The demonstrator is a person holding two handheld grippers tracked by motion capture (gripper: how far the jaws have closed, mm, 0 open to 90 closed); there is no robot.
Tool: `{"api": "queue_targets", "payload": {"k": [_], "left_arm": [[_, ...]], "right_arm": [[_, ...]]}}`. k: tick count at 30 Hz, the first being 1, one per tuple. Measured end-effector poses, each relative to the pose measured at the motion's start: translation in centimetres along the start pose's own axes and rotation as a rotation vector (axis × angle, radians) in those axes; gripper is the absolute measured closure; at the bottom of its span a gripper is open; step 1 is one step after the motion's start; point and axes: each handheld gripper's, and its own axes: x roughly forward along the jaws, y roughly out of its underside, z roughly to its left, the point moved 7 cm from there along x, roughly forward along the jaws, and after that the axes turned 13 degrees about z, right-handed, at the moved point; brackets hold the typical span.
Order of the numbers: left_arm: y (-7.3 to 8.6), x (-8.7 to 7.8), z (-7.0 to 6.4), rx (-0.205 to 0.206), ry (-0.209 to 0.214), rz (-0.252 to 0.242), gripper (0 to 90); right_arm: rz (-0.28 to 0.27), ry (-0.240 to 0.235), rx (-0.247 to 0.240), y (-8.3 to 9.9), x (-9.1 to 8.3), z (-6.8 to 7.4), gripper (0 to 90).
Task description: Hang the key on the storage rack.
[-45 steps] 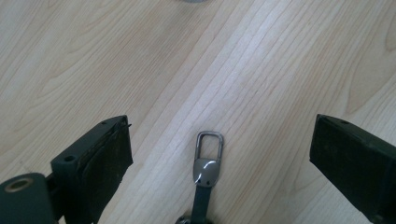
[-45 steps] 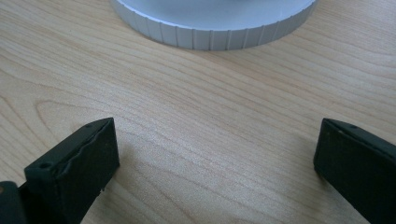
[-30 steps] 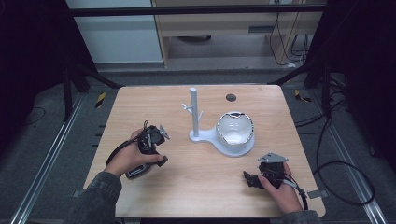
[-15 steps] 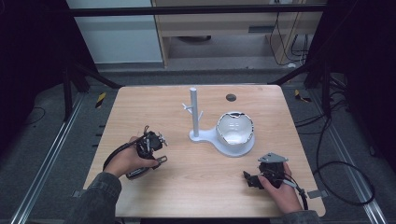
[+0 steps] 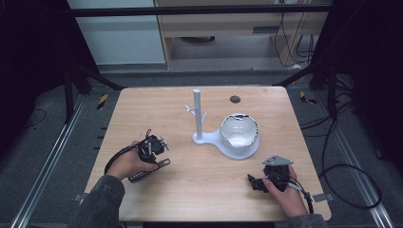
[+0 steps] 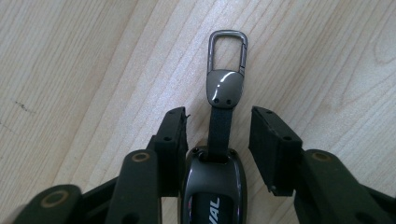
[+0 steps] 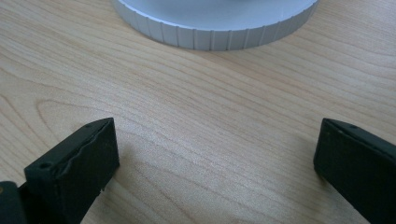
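A dark key fob [image 6: 212, 191] with a black strap and a metal clasp [image 6: 226, 70] lies flat on the wooden table [image 5: 190, 190]. My left gripper [image 6: 219, 126] points down over it, open, with a jaw on either side of the strap. The left jaw is close against the fob's body and the right jaw stands apart from it. In the high view the left gripper [image 5: 153, 146] is at the table's left, with the fob [image 5: 148, 170] just under it. My right gripper [image 5: 254, 183] rests near the front right edge. Its jaws [image 7: 215, 154] are wide open over bare wood.
A white stand has a post with short pegs [image 5: 197, 114] and a round dish [image 5: 239, 130], set right of the table's middle. Its ribbed base rim [image 7: 210, 35] lies just ahead of the right jaws. A dark round grommet [image 5: 235, 99] sits at the far edge.
The left hand and its gripper have shifted slightly over the key fob. The right gripper has stayed where it was.
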Motion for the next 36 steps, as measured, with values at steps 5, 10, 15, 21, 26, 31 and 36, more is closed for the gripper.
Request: {"api": "queue_targets", "payload": {"k": [5,10,15,21,26,31,36], "left_arm": [[0.1,0.4,0.1,0.005,-0.003,0.010,59.0],[0.1,0.7,0.1,0.006,-0.008,0.012,60.2],[0.1,0.9,0.1,0.013,-0.012,0.017,61.4],[-0.1,1.0,0.1,0.012,-0.011,0.021,64.0],[-0.2,1.1,0.1,0.015,-0.010,0.029,66.6],[-0.3,1.1,0.0,0.024,-0.013,0.032,69.6],[-0.5,1.1,-0.2,0.027,-0.011,0.037,72.0]], "right_arm": [[0.000,0.000,0.001,0.0,0.0,0.0,0.4],[0.000,-0.002,0.004,0.0,0.0,0.0,0.4],[-0.001,-0.001,0.001,0.0,0.0,0.0,0.4],[-0.001,-0.001,0.000,0.0,0.0,0.0,0.4],[0.001,-0.001,0.004,0.0,0.0,0.0,0.4],[0.000,0.000,0.001,0.0,0.0,0.0,0.4],[0.000,0.000,0.000,0.0,0.0,0.0,0.4]]}}
